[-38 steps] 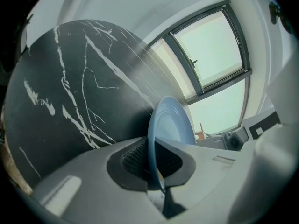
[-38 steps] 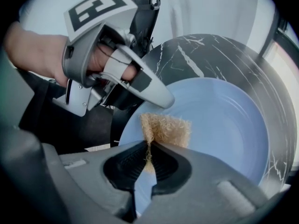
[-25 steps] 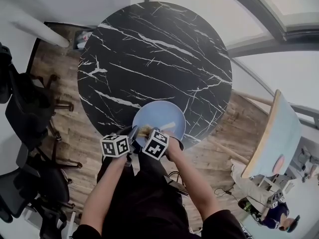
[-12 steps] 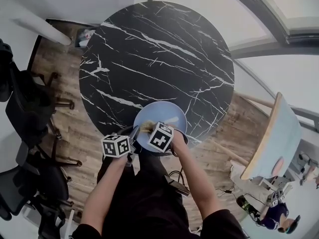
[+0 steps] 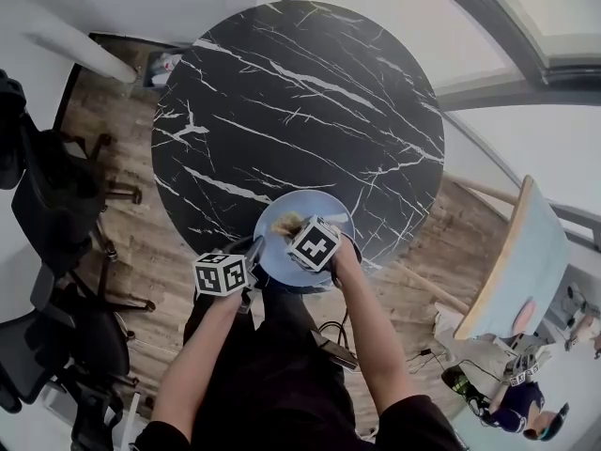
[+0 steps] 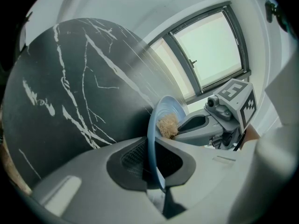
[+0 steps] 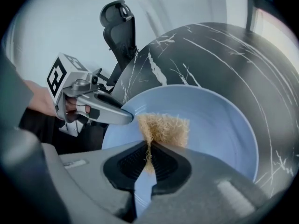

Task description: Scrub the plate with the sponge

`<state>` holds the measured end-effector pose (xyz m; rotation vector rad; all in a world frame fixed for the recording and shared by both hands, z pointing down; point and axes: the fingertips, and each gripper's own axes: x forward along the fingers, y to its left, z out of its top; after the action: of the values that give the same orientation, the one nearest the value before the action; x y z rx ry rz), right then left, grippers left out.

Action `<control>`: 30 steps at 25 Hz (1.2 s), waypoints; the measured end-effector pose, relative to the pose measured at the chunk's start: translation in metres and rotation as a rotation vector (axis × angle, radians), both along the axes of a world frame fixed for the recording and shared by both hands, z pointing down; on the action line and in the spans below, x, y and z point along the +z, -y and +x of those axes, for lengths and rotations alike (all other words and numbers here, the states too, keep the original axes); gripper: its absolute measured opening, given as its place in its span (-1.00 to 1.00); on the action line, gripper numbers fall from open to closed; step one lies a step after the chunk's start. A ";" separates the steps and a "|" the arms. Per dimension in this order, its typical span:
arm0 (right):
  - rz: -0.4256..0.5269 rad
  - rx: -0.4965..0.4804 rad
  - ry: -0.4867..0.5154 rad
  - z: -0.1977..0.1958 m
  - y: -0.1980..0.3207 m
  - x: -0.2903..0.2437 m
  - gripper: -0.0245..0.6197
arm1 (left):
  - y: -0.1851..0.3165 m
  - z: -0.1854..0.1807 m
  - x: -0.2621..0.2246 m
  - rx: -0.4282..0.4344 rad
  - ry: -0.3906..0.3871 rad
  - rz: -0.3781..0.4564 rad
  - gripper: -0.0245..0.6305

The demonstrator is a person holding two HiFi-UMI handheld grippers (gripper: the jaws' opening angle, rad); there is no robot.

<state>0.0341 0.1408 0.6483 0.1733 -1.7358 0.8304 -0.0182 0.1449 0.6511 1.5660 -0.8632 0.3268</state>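
At the near edge of the round table (image 5: 291,92), the left gripper (image 6: 155,160) is clamped narrowly on the rim of the blue plate (image 7: 219,120). The right gripper (image 7: 148,160) pinches one end of the tan sponge (image 7: 164,129), which rests on the plate's inner face just beside the left jaws. The plate looks stiff, smooth and likely breakable, so the rim is the sound hold. The sponge looks light and squashy. Strokes toward the person risk sliding the plate off that edge, while bare tabletop lies beyond.
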 end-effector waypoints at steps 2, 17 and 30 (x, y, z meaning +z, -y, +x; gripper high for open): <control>0.011 0.040 -0.013 0.005 0.007 0.001 -0.86 | 0.000 0.000 0.000 -0.006 -0.003 0.001 -0.84; 0.086 0.475 -0.011 0.057 0.043 0.001 -0.86 | 0.000 -0.002 0.001 -0.029 -0.001 -0.010 -0.84; 0.195 0.600 -0.105 0.113 0.035 -0.001 -0.86 | -0.001 -0.002 0.002 -0.035 0.014 0.000 -0.85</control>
<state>0.1467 0.1062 0.6472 0.8858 -1.6799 1.0522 -0.0203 0.1461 0.6528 1.5488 -0.9000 0.3126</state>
